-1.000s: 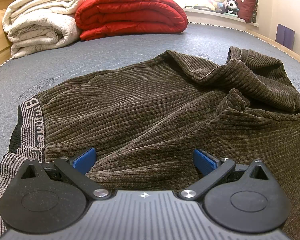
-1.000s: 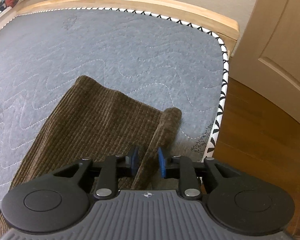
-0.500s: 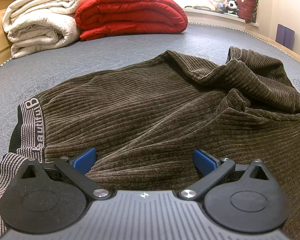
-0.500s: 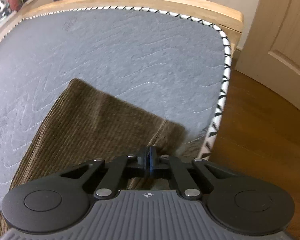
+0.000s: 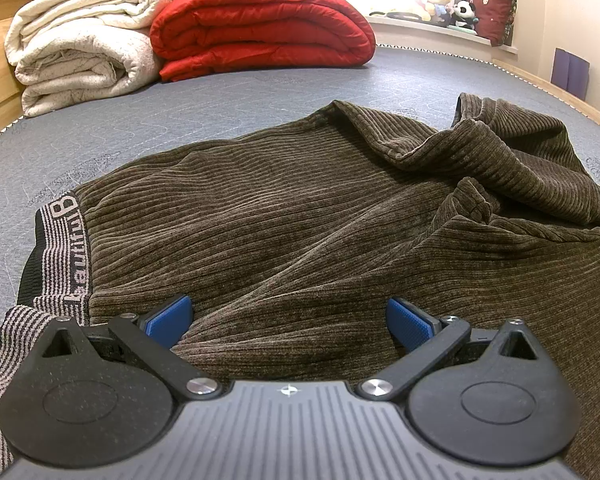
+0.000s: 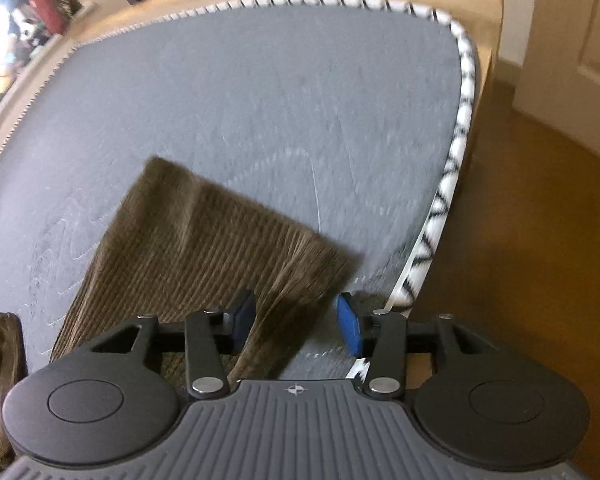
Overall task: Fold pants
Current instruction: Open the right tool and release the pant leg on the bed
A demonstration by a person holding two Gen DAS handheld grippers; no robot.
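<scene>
right jaws (image 6: 296,322) just opened over pants (image 6: 204,248).

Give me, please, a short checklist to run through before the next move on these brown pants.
1. Right gripper free of cloth: ok; jaws have just been opening, the leg hem lies under them, unpinched.
2. Left gripper ready: ok; open above the pants, gripping nothing.
3. Hem on the mattress: ok, though near the edge.
4. Pants flat: not ok; cloth is bunched at the far right.
5. Waistband straight: cannot tell; only partly in view.
6. Right view sharp: not ok, blurred.
</scene>
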